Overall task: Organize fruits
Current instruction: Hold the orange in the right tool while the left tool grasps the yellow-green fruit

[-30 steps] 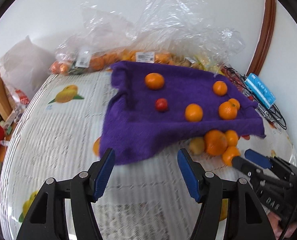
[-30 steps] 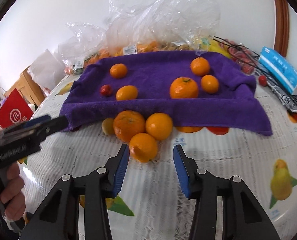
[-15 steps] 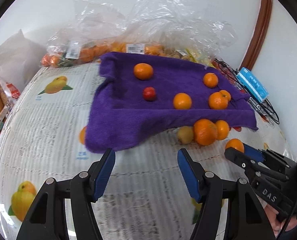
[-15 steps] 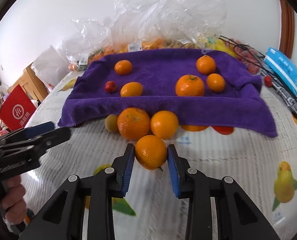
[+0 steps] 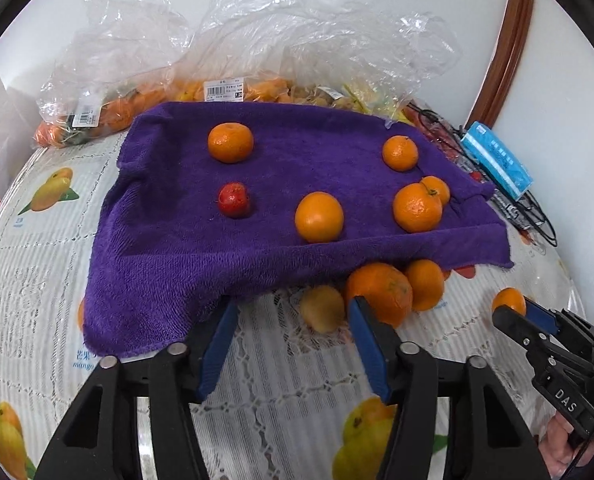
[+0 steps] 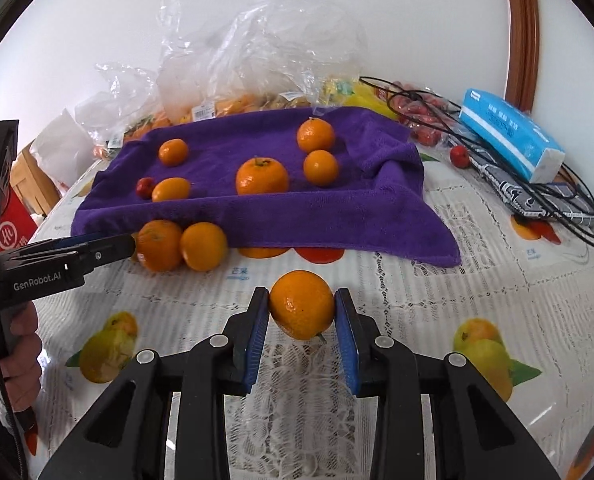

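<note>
My right gripper (image 6: 301,316) is shut on an orange (image 6: 301,305) and holds it over the tablecloth, in front of the purple towel (image 6: 337,216); the orange also shows in the left wrist view (image 5: 509,301). Several oranges and a small red fruit (image 5: 234,200) lie on the towel (image 5: 169,248). Two oranges (image 5: 381,292) and a yellowish fruit (image 5: 323,309) lie at the towel's front edge. My left gripper (image 5: 293,344) is open and empty, just in front of that edge, close to the yellowish fruit.
Clear plastic bags of fruit (image 5: 257,60) lie behind the towel. A blue tissue pack (image 6: 509,136) and black cables (image 6: 537,196) lie at the right. A red box (image 6: 13,228) stands past the table's left edge.
My right gripper closed on the orange, lifted it and drew it back and right from the pile. My left gripper moved closer to the towel's front edge.
</note>
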